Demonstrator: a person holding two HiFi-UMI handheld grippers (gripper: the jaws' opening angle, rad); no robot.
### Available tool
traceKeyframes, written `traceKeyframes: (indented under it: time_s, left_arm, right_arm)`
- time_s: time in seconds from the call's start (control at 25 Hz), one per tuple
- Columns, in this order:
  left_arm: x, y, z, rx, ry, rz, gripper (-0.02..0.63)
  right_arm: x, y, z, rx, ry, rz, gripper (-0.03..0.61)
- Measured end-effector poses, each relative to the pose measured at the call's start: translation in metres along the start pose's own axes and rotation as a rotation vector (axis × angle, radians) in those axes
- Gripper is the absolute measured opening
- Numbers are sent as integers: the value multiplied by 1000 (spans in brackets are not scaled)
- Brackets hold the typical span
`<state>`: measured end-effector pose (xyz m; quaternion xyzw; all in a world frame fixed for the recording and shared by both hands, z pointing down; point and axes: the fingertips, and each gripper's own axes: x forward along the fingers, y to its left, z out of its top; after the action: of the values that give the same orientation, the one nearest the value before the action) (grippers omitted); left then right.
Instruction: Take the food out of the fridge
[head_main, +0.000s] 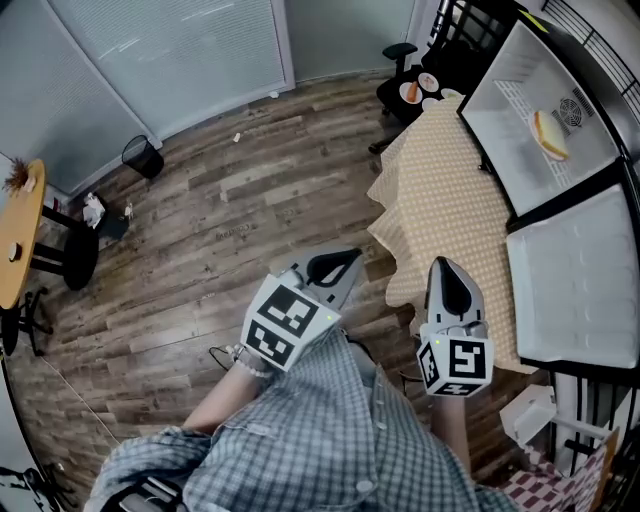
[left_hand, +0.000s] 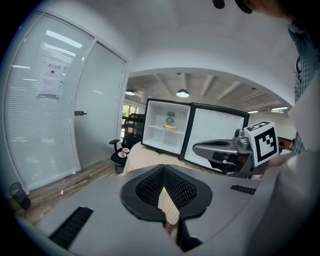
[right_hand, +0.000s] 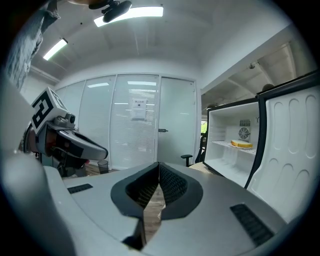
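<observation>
Closest, the person's checked shirt (head_main: 330, 440) fills the low part of the head view, and the hands are hidden under the marker cubes. The left gripper (head_main: 340, 265) and the right gripper (head_main: 447, 275) are held before the body, well apart from the fridge. On each one the fingers are closed together at the tips, with nothing between them. Further away, a surface under a beige cloth (head_main: 450, 190) carries the small fridge (head_main: 510, 80), with its door (head_main: 575, 280) swung open. The food (head_main: 549, 135), a yellow piece, lies on the shelf inside; what kind it is I cannot tell. The frame cuts off the far side of the fridge.
</observation>
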<state>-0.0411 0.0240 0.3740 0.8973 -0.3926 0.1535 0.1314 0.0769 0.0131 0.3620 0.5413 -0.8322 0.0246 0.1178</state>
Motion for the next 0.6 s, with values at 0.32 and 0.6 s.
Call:
traceKeyframes:
  time_s: [0.32,0.6]
  left_arm:
    - [32,-3,21,14,6,2,5]
    - [58,-7,34,53,20,-42,5]
  right_arm:
    - [15,-39,10,34,-50,-8,9]
    - [12,-63,3,0,-66,-56,9]
